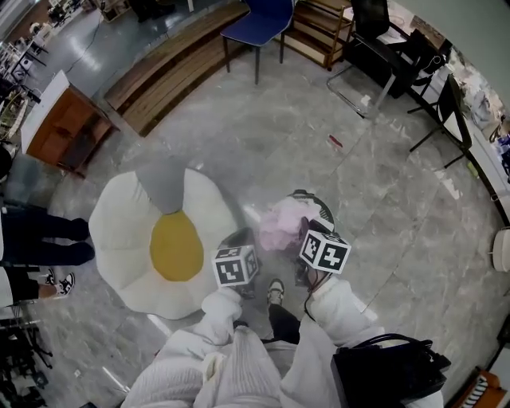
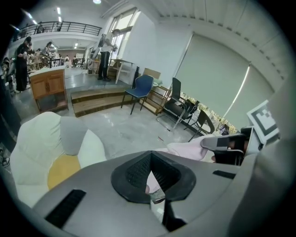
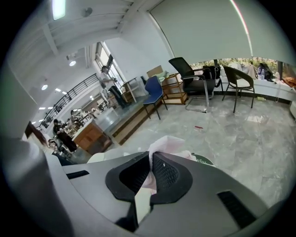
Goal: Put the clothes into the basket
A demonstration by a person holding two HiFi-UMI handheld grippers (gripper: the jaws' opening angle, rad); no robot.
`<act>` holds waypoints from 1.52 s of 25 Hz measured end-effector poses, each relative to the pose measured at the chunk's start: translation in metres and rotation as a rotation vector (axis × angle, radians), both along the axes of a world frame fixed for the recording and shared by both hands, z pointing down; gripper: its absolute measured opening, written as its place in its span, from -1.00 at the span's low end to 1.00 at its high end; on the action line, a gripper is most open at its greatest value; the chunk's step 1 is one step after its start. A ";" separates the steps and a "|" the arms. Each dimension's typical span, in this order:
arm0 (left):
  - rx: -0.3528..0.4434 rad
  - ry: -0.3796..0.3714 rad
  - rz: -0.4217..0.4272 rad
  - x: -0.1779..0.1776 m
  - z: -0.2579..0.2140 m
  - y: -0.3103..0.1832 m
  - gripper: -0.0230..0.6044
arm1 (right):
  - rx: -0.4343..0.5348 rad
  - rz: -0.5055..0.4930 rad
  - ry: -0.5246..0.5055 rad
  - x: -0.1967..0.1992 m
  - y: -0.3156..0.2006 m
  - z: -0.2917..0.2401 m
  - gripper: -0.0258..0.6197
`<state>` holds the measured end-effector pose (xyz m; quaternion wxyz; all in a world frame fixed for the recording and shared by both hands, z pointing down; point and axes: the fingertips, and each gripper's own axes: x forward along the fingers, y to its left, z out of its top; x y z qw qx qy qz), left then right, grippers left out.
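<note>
A pale pink garment hangs bunched between my two grippers, just above a round basket with a white and green rim on the floor. My left gripper is shut on the garment's near left part; in the left gripper view the cloth is pinched in the jaws' V. My right gripper is shut on the garment's right part, and pink cloth rises out of its closed jaws. The basket rim shows just beyond them. Most of the basket is hidden by the cloth.
A large egg-shaped cushion lies on the floor to the left. People's legs stand at the far left. A wooden cabinet, a low wooden platform, a blue chair and black chairs stand further off. A black bag hangs at my right side.
</note>
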<state>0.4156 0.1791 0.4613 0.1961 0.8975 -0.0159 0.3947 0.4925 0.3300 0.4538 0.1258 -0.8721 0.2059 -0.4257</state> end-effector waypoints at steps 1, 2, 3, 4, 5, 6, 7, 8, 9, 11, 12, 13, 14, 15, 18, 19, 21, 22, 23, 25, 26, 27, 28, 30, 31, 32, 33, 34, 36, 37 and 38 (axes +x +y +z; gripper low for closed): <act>0.001 -0.001 0.000 0.004 0.001 0.000 -0.92 | -0.003 0.014 -0.004 0.004 0.005 0.003 -0.82; 0.001 -0.001 -0.002 0.008 0.002 -0.001 -0.92 | -0.005 0.027 -0.007 0.008 0.009 0.006 -0.82; 0.000 -0.004 -0.006 0.012 0.003 -0.002 -0.92 | -0.007 0.038 -0.010 0.011 0.013 0.008 -0.82; -0.002 -0.007 -0.010 0.015 0.004 -0.003 -0.92 | -0.008 0.046 -0.013 0.015 0.016 0.010 -0.82; -0.002 -0.013 -0.011 0.018 0.005 -0.003 -0.92 | -0.011 0.051 -0.016 0.017 0.019 0.012 -0.82; -0.002 -0.018 -0.010 0.021 0.006 -0.002 -0.92 | -0.014 0.055 -0.020 0.019 0.022 0.013 -0.82; -0.001 -0.022 -0.005 0.024 0.006 0.000 -0.92 | -0.017 0.059 -0.024 0.021 0.024 0.014 -0.82; 0.000 -0.025 0.003 0.027 0.007 0.002 -0.92 | -0.018 0.066 -0.026 0.023 0.027 0.015 -0.82; 0.000 -0.027 0.012 0.029 0.008 0.005 -0.92 | -0.018 0.075 -0.026 0.025 0.030 0.016 -0.82; -0.002 -0.030 0.031 0.034 0.010 0.014 -0.92 | -0.017 0.091 -0.029 0.028 0.036 0.019 -0.82; -0.005 -0.030 0.039 0.035 0.011 0.018 -0.92 | -0.018 0.097 -0.031 0.028 0.039 0.021 -0.82; -0.008 -0.031 0.046 0.036 0.012 0.023 -0.92 | -0.022 0.102 -0.034 0.028 0.042 0.022 -0.82; -0.010 -0.032 0.054 0.036 0.013 0.026 -0.92 | -0.029 0.106 -0.038 0.028 0.045 0.024 -0.82; -0.011 -0.035 0.063 0.036 0.013 0.030 -0.92 | -0.034 0.111 -0.044 0.026 0.048 0.026 -0.82; -0.011 -0.044 0.087 0.032 0.016 0.037 -0.92 | -0.039 0.126 -0.067 0.021 0.054 0.035 -0.82; -0.010 -0.048 0.093 0.031 0.017 0.038 -0.92 | -0.048 0.130 -0.069 0.020 0.057 0.036 -0.82; -0.007 -0.058 0.100 0.030 0.019 0.040 -0.92 | -0.063 0.137 -0.078 0.019 0.061 0.040 -0.82; -0.005 -0.064 0.102 0.029 0.019 0.041 -0.92 | -0.067 0.140 -0.086 0.018 0.064 0.043 -0.82; -0.003 -0.070 0.105 0.028 0.020 0.041 -0.92 | -0.071 0.143 -0.094 0.017 0.066 0.046 -0.82; 0.002 -0.080 0.109 0.026 0.023 0.043 -0.92 | -0.071 0.155 -0.108 0.015 0.071 0.053 -0.82; 0.004 -0.085 0.111 0.026 0.025 0.044 -0.92 | -0.065 0.164 -0.111 0.016 0.074 0.054 -0.82; 0.007 -0.089 0.112 0.025 0.027 0.044 -0.92 | -0.054 0.175 -0.111 0.016 0.076 0.054 -0.82; 0.009 -0.093 0.114 0.025 0.029 0.045 -0.92 | -0.040 0.183 -0.107 0.016 0.078 0.052 -0.82; 0.012 -0.099 0.112 0.024 0.031 0.044 -0.92 | -0.011 0.185 -0.090 0.017 0.077 0.043 -0.82; 0.012 -0.101 0.108 0.023 0.032 0.043 -0.92 | 0.002 0.178 -0.080 0.017 0.074 0.038 -0.82; 0.010 -0.103 0.105 0.023 0.032 0.042 -0.92 | 0.013 0.168 -0.070 0.018 0.071 0.033 -0.82; 0.008 -0.102 0.102 0.024 0.031 0.042 -0.92 | 0.021 0.159 -0.059 0.020 0.069 0.027 -0.82; 0.008 -0.099 0.101 0.025 0.029 0.043 -0.92 | 0.026 0.152 -0.048 0.022 0.067 0.022 -0.82; 0.010 -0.083 0.103 0.030 0.023 0.045 -0.92 | 0.037 0.145 -0.025 0.028 0.063 0.010 -0.82; 0.013 -0.073 0.105 0.032 0.019 0.046 -0.92 | 0.043 0.143 -0.013 0.031 0.061 0.004 -0.82; 0.016 -0.063 0.106 0.033 0.015 0.046 -0.92 | 0.051 0.138 -0.001 0.033 0.058 -0.002 -0.82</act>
